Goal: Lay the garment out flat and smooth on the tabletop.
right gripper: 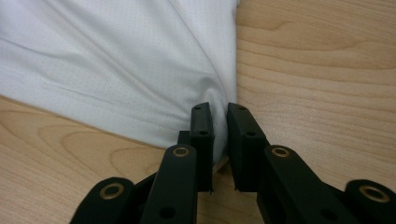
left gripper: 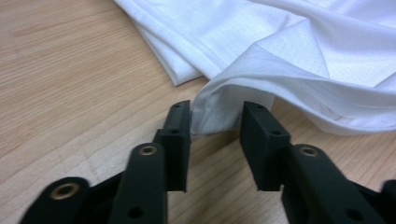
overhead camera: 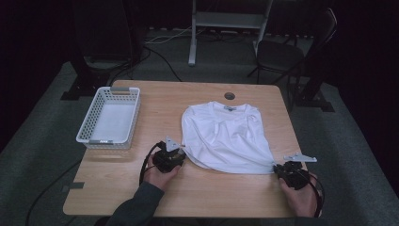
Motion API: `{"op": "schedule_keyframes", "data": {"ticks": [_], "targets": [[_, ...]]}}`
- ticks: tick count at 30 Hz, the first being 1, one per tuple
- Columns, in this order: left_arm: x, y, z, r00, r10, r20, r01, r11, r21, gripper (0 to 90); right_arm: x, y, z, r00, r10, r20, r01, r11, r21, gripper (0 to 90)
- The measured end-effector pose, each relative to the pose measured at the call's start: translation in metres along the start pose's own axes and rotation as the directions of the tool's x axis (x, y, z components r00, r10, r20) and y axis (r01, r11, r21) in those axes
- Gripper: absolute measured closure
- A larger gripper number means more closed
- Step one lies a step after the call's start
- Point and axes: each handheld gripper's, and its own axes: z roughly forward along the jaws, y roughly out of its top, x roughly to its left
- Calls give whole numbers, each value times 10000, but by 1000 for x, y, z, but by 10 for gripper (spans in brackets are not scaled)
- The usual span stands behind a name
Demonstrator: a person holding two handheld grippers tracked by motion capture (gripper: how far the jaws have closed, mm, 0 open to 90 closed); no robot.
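Note:
A white T-shirt (overhead camera: 226,136) lies spread on the wooden table (overhead camera: 211,188), collar toward the far edge. My left gripper (overhead camera: 182,152) is at the shirt's near-left corner. In the left gripper view that raised corner of the shirt (left gripper: 219,107) stands between the jaws of the left gripper (left gripper: 215,116), which are well apart; the cloth brushes the left pad and is not squeezed. At the near-right corner, my right gripper (overhead camera: 277,166) is shut on the hem. The right gripper view shows the right gripper (right gripper: 219,116) pinching a fold of the shirt (right gripper: 116,60).
A white plastic basket (overhead camera: 87,127) stands at the table's left side with nothing in it. A round cable hole (overhead camera: 229,96) sits near the far edge. Beyond the table are a dark chair (overhead camera: 277,52) and a stand's legs.

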Motion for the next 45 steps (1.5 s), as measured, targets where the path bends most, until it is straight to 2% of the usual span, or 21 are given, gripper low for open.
{"op": "schedule_keyframes", "data": {"ticks": [4,8,17,28,37,45], "targets": [[-4,2,0,9999,26,130,-27,10000,72,823,0,0,0,10000,-2,9,2,10000,-3,809],[-5,2,0,9998,-45,202,41,9998,193,875,-1,0,0,10000,36,-47,-36,10000,-16,808],[-4,0,-4,9995,-49,328,40,9996,297,885,-1,0,0,10000,60,-61,-61,10000,-19,809],[-5,-10,-15,9990,-69,439,55,9994,329,885,-3,-2,-1,9999,141,-22,-141,9999,4,809],[0,-19,-26,9995,-85,300,74,9993,374,885,-3,-2,-4,10000,92,27,-92,9999,128,812],[2,-23,-37,9996,-117,244,113,9998,150,885,-4,-6,-8,9998,79,-196,-78,9999,66,819]]}}
